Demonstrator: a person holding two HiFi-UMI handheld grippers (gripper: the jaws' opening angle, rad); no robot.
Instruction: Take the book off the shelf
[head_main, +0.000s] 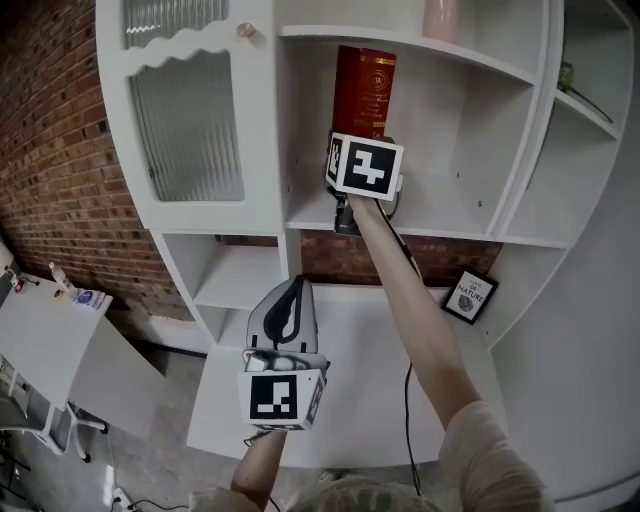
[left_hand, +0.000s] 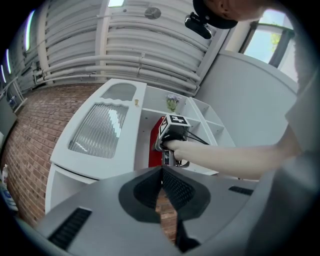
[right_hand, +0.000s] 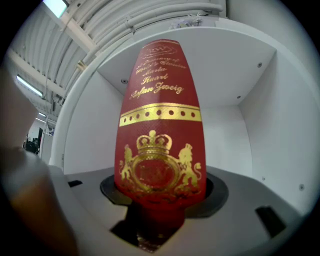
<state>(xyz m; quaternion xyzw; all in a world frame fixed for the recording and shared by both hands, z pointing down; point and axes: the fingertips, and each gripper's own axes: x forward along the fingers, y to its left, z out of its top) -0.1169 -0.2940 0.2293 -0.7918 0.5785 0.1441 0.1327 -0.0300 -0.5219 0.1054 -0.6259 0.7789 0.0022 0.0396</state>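
A red book (head_main: 363, 90) with gold lettering and a crest stands upright in the middle compartment of the white shelf unit (head_main: 450, 228). My right gripper (head_main: 365, 165) reaches into that compartment, its marker cube hiding the book's lower part. In the right gripper view the book (right_hand: 160, 125) fills the space between the jaws of the right gripper (right_hand: 159, 200), and both pads lie against its spine edges. My left gripper (head_main: 290, 290) hangs lower, in front of the shelves, with its jaws together and nothing in them. The left gripper (left_hand: 161, 195) looks up at the book (left_hand: 156, 150).
A ribbed-glass cabinet door (head_main: 185, 125) is left of the book's compartment. A pink object (head_main: 440, 20) stands on the shelf above. A small framed sign (head_main: 470, 295) leans on the lower counter. A brick wall (head_main: 50, 150) and a white table (head_main: 40, 330) are at the left.
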